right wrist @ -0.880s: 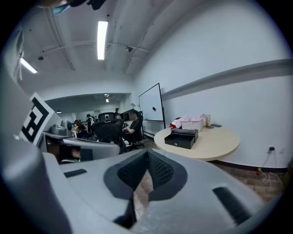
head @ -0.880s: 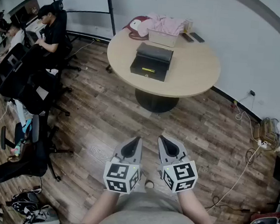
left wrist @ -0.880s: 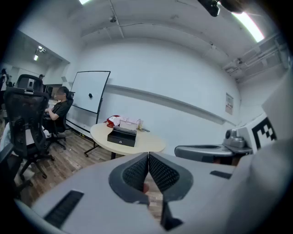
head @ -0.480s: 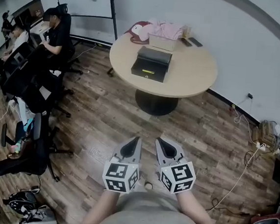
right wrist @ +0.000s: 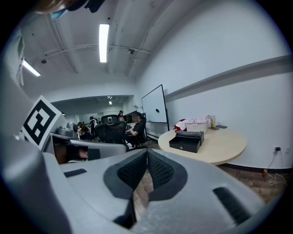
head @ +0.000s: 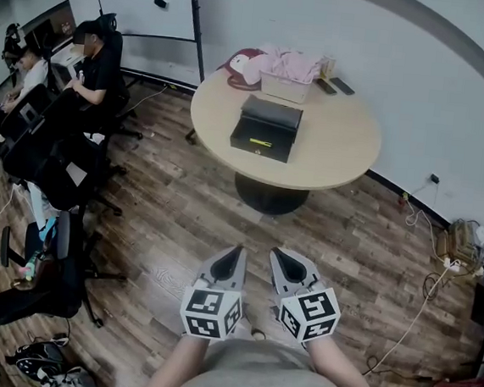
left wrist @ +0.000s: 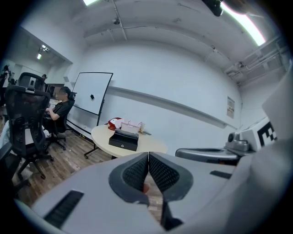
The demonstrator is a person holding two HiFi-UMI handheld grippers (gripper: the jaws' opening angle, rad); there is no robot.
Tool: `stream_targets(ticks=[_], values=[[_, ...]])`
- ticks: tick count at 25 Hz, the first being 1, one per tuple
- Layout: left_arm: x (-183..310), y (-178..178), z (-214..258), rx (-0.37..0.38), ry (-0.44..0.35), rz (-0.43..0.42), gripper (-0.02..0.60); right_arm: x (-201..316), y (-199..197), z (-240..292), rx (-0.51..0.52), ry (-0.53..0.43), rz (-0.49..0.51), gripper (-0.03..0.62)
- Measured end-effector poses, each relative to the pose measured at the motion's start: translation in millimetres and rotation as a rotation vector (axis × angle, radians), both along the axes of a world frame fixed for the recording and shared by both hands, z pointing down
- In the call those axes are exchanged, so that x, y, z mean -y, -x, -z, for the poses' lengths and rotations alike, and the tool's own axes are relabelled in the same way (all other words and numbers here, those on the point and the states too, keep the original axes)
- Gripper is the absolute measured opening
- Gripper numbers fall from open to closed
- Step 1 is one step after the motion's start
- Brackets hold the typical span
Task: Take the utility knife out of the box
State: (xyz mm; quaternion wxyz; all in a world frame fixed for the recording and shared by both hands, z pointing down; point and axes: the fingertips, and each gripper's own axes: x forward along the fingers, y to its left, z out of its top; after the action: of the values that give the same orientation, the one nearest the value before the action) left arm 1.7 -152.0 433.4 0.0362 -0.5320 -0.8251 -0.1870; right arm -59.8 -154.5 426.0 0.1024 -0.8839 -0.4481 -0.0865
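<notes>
A black box [head: 268, 128] with its lid down lies on the round beige table [head: 340, 143] well ahead of me; it also shows as the black box [left wrist: 123, 140] and black box [right wrist: 186, 140] in both gripper views. No utility knife is visible. My left gripper [head: 239, 253] and right gripper [head: 276, 254] hang side by side over the wooden floor, close to my body and far from the table. Both have their jaws pressed together with nothing between them.
A pink cloth and a pale tray [head: 284, 85] sit at the table's far edge, with phones [head: 333, 86] beside them. Office chairs [head: 53, 166] and seated people fill the left side. Cables and a power strip [head: 458, 243] lie by the right wall.
The table and box sit slightly nearer and lower in the head view. Both grippers stay shut and side by side.
</notes>
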Motion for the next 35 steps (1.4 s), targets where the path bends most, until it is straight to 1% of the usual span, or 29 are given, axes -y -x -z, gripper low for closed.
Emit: stream_targets(ticks=[8,14,19,27,31,35], values=[[-76.1,-19.0,3.0,0.003,0.012,0.002,0.005,-83.4,-12.0,6.1,-0.017,0.008,-0.018,0.002],[-124.3,-35.2,3.1,0.015,-0.004,-0.021,0.003,-133.8,-30.8,11.0,-0.024,0.007,-0.027,0.002],[-157.5,-46.1,5.1,0.012,-0.004,-0.059,0.005,-164.9,-41.0,10.0,-0.026,0.000,-0.064,0.002],[-191.8,-67.5,-4.0,0.013,-0.010,-0.072,0.003,-201.1,-53.6,-0.1,-0.029,-0.007,-0.106,0.002],[-204.5,-76.1,-9.9,0.019,-0.027,-0.077,0.004,-215.3,-52.5,-1.3,-0.029,-0.009,-0.140,0.002],[-219.5,-74.3,-11.3,0.019,-0.036,-0.088,0.003,-230.6,-43.1,-5.0,-0.029,-0.024,-0.168,0.002]])
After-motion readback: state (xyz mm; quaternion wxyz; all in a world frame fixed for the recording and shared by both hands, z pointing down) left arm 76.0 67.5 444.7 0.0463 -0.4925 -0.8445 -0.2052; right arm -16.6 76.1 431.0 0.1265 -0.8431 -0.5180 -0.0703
